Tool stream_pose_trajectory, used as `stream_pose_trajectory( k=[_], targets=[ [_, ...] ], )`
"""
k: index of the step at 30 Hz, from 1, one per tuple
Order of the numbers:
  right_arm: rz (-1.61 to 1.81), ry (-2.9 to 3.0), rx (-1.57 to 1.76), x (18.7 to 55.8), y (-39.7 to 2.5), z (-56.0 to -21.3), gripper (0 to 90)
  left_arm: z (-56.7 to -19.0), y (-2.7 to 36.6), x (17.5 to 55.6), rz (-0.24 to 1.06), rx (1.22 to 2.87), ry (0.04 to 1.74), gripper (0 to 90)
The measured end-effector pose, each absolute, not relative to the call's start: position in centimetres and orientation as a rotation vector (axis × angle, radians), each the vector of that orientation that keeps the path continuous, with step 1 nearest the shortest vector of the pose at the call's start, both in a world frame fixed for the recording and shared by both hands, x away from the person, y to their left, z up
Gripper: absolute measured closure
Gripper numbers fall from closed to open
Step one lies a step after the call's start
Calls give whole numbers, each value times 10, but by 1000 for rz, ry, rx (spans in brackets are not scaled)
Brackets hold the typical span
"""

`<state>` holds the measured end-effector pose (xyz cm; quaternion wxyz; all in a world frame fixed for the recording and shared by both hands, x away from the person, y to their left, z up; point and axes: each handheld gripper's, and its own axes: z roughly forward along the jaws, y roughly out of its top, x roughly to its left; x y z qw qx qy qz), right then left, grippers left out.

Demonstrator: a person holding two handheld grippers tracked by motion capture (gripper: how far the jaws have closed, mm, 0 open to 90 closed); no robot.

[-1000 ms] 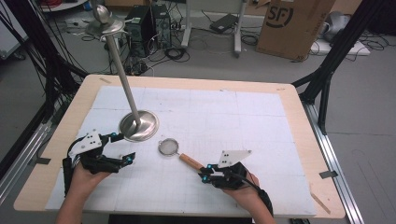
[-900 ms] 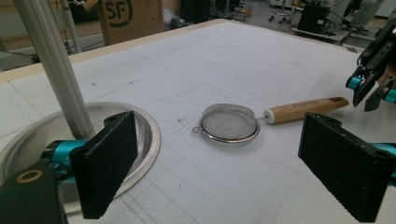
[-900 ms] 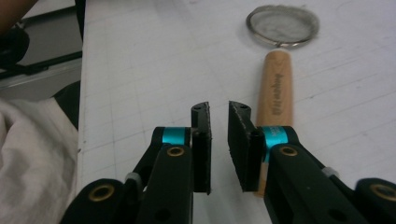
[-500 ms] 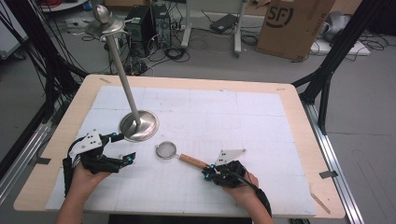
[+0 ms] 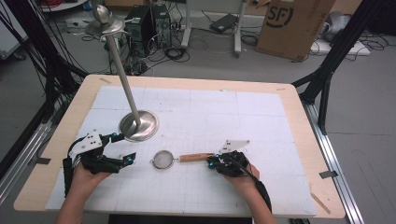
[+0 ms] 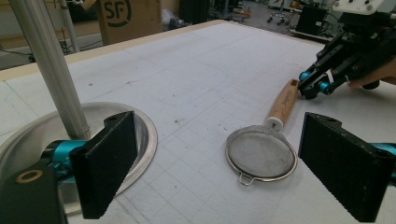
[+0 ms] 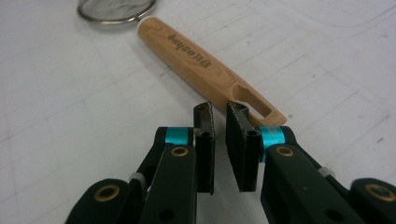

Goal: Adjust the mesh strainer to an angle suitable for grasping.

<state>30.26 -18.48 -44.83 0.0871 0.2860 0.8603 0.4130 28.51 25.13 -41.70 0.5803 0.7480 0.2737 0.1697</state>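
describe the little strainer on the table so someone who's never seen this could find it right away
On the white gridded mat, look just in front of the shiny stand base. The strainer lies between the grippers: a round mesh bowl with a wooden handle, the only wooden-handled thing there.

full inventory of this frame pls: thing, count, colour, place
strainer: 1, silver mesh bowl with light wooden handle, lying on the mat near the front, between the two tongs
metal stand: 1, silver, round base on the mat's left half with a tall pole rising from it
mat: 1, white with a faint grid, covering most of the table
table: 1, light wood edge, centre of the room
cardboard box: 1, brown, on the floor beyond the table
left tongs: 1, black with blue accents, jaws wide apart, by the stand's base
right tongs: 1, black with blue accents, jaws nearly closed, at the end of the strainer handle, gripping nothing visible
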Motion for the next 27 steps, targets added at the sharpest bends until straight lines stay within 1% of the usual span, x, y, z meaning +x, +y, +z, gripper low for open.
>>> stream_pose_trajectory(
  k=[5, 10, 15, 19, 25, 27],
  targets=[
    [1236, 2543, 860, 312, -184, -444, 813, -417, 252, 285, 395, 1747, 640, 125],
    [1228, 2540, 863, 313, -184, -442, 810, -417, 252, 285, 395, 1749, 640, 125],
    [1253, 2490, 899, 314, -195, -436, 812, -417, 252, 285, 395, 1744, 640, 125],
    [1234, 2450, 948, 319, -205, -433, 841, -417, 252, 285, 395, 1749, 639, 125],
    [1212, 2438, 961, 317, -211, -431, 845, -417, 252, 285, 392, 1752, 639, 125],
    [1232, 2423, 959, 313, -224, -428, 837, -417, 252, 285, 392, 1754, 638, 125]
  ],
)
